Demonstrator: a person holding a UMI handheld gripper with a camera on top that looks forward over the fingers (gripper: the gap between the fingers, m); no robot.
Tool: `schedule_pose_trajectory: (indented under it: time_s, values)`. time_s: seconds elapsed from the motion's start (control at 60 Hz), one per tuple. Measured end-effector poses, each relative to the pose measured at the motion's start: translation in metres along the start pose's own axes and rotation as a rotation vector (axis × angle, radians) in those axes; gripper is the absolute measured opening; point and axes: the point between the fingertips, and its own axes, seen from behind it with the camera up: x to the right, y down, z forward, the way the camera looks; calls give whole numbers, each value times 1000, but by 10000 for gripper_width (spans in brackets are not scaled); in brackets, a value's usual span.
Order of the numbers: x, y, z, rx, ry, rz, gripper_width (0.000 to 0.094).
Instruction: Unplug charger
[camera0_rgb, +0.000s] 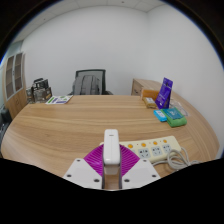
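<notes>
Gripper (112, 172) low over wooden table (70, 125), fingers (84, 172) pressed in from both sides on white charger (111, 150) (upright block, rounded top, standing up betw. the pads). Purple pad (94, 158) visible on inner face of one finger, tight against charger's side; no gap seen either side. Charger's lower end hidden betw. the fingers, so couldn't tell if still seated in a socket.

Just beside, touching or nearly touching gripper's other finger: white power strip (157, 152) lying flat on table, angled away, several sockets along top w/ small orange-ish marks.

Further out on table: flat green item (178, 122) and blue/teal one (161, 116) close together, w/ purple object (165, 94) standing tilted just behind them, plus something small and yellowish (150, 101) near it (too small to identify).

Beyond table's far edge: black office chair (90, 81) pushed up to it. Off to one side, dark clutter (40, 90) and papers (58, 99) at table edge, wooden shelf unit (15, 78) against wall. Low wooden cabinet (147, 87) at opposite side. Plain white walls (110, 45) behind all.
</notes>
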Motion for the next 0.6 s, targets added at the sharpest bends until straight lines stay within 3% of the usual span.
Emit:
schedule_pose_trajectory:
  time_s: [0.15, 0.25, 0.35, 0.5, 0.6]
  values:
    - [4, -12, -2, -27, -6, 24, 130]
    - [2, -109, -41, 205, 12, -61, 128]
    - [-12, -206, -80, 348, -52, -77, 127]
    - [44, -264, -105, 438, -60, 3, 128]
    - [88, -271, -103, 418, -54, 43, 130]
